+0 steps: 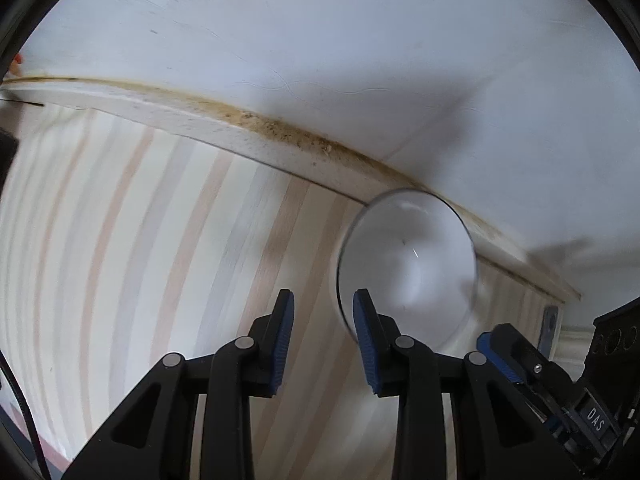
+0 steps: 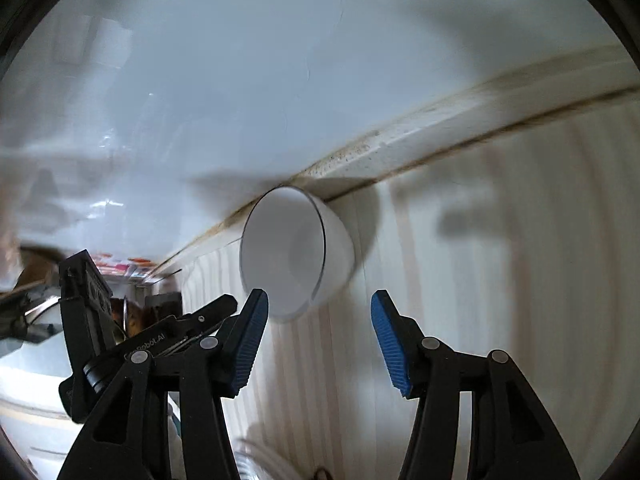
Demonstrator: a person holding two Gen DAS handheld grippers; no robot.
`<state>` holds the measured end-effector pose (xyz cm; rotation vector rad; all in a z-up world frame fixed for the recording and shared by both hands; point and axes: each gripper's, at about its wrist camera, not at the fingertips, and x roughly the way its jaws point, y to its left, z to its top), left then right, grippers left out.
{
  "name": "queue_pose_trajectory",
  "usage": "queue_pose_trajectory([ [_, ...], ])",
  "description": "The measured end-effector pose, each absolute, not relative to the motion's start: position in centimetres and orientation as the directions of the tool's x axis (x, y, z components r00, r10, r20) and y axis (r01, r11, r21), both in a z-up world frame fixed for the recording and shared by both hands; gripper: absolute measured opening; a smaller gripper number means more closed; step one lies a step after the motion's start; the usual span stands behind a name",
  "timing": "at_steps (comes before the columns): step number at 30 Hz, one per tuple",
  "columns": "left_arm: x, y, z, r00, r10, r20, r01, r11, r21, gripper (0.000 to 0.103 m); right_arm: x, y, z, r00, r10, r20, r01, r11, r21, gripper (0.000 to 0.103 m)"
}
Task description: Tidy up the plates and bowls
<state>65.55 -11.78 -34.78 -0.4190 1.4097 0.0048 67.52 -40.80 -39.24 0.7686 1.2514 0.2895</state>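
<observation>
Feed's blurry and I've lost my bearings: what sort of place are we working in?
Probably a home kitchen counter. A white bowl sits on a striped mat against a white wall with a grimy seam; cluttered cookware shows at the right view's left edge.

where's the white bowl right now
The white bowl sits on the striped surface against the wall's grimy trim, ahead of both open tools; in the left wrist view it's right of centre.

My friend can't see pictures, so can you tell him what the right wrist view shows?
A white bowl sits on a striped tabletop near a white wall. The right hand-held gripper is open and empty in front of it, and part of the left hand-held gripper shows at the left.
</observation>
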Motion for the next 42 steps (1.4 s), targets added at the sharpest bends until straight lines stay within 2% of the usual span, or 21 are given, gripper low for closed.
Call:
queue_pose_trajectory([
  [4,66.7,-11.7,-37.0,0.150,-0.262,-0.953,-0.237,0.927,-0.292,0.027,70.0,-40.1,-41.2,0.277,0.583,-0.764,0.207,0.740,0.640,0.053],
  [5,66.8,-11.7,-37.3,0.147,-0.274,-0.950,-0.235,0.924,-0.303,0.027,70.2,-40.0,-41.7,0.271,0.584,-0.765,0.211,0.739,0.639,0.046],
  [7,67.1,-12.1,-37.7,0.141,-0.296,-0.945,-0.230,0.919,-0.322,0.019,70.6,-39.9,-42.6,0.257,0.603,-0.755,0.213,0.727,0.653,0.033],
  [8,67.0,-12.3,-37.8,0.140,-0.296,-0.945,-0.224,0.920,-0.321,0.019,70.8,-40.0,-42.9,0.254,0.597,-0.761,0.218,0.731,0.646,0.023],
  [10,67.1,-12.8,-37.5,0.150,-0.300,-0.942,-0.209,0.922,-0.326,0.019,71.0,-39.9,-43.0,0.260,0.590,-0.764,0.207,0.739,0.641,0.019],
  [13,66.8,-13.6,-37.1,0.156,-0.266,-0.951,-0.191,0.937,-0.293,0.019,70.8,-39.9,-42.8,0.265,0.579,-0.771,0.191,0.752,0.631,0.019],
  [26,62.2,-14.9,-33.4,0.208,-0.284,-0.936,-0.133,0.940,-0.314,0.019,66.5,-40.2,-39.8,0.291,0.567,-0.771,0.175,0.760,0.625,0.019],
  [42,50.5,-19.8,-27.2,0.186,-0.363,-0.913,0.065,0.932,-0.357,0.019,50.2,-42.2,-33.8,0.367,0.507,-0.780,0.238,0.759,0.606,0.019],
])
